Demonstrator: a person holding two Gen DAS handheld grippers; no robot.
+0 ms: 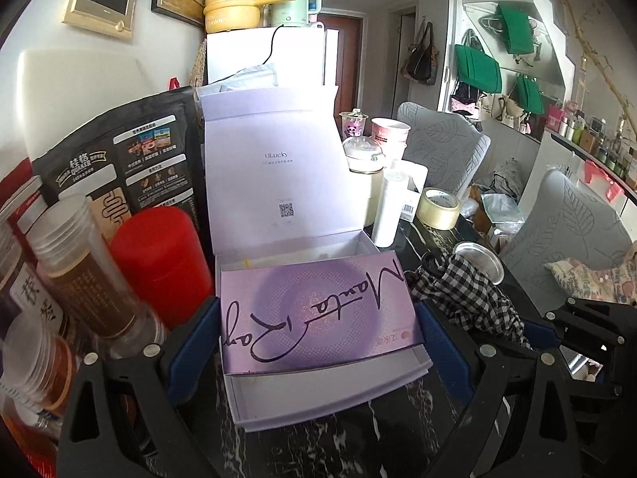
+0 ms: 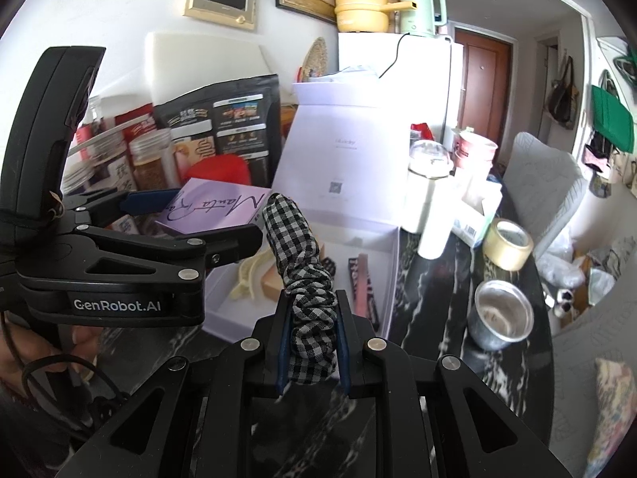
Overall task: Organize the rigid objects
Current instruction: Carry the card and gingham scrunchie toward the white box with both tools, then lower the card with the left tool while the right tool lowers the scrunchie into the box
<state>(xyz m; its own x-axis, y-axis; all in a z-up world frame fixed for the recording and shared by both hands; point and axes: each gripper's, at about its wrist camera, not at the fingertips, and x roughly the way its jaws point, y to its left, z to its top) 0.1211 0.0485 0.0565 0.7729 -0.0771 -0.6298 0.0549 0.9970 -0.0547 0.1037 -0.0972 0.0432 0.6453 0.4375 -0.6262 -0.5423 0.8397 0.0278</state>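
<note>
My left gripper [image 1: 318, 332] is shut on a flat purple "Manta Ray" box [image 1: 318, 310] and holds it over the open white storage box [image 1: 330, 394]; it also shows in the right wrist view [image 2: 215, 207]. The white box's lid [image 1: 274, 175] stands upright behind. My right gripper [image 2: 312, 318] is shut on a black-and-white checked fabric item [image 2: 302, 263], held up beside the white box [image 2: 392, 255]. Inside that box lie a cream hair claw [image 2: 249, 275] and a pink-and-dark strip [image 2: 360, 279].
Jars [image 1: 79, 263], a red canister [image 1: 159, 263] and a black Quaker bag [image 1: 119, 159] crowd the left. A tape roll [image 2: 507, 245], a metal cup [image 2: 499, 316], a white bottle [image 2: 432, 215] and pink cups [image 2: 475, 149] stand on the dark marble table [image 2: 434, 358] to the right.
</note>
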